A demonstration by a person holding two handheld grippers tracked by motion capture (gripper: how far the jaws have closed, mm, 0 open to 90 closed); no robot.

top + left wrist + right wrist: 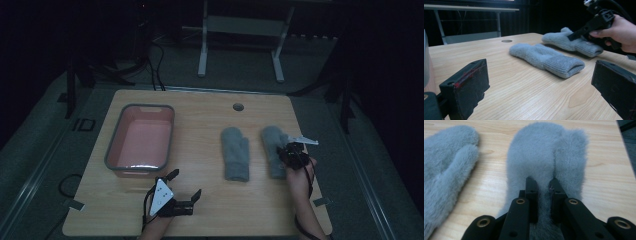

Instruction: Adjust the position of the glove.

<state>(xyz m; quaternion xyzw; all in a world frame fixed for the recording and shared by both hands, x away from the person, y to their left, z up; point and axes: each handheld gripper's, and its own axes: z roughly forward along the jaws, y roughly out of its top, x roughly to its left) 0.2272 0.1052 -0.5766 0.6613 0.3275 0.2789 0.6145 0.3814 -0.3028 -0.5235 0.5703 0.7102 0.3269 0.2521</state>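
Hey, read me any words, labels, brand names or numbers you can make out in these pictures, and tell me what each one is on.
"ID": large pale letters on the dark floor left of the table, seen in the high view.
A small round tag on the cuff of the far mitten, seen in the left gripper view: too small to read.
Nothing readable on the pink tub, the near mitten or either gripper.

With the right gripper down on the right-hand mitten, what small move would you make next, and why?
Probably lift it a little. The right gripper has its jaws pinched on the fluffy fabric of the right mitten, which lies flat on the table, far from the pink basin.
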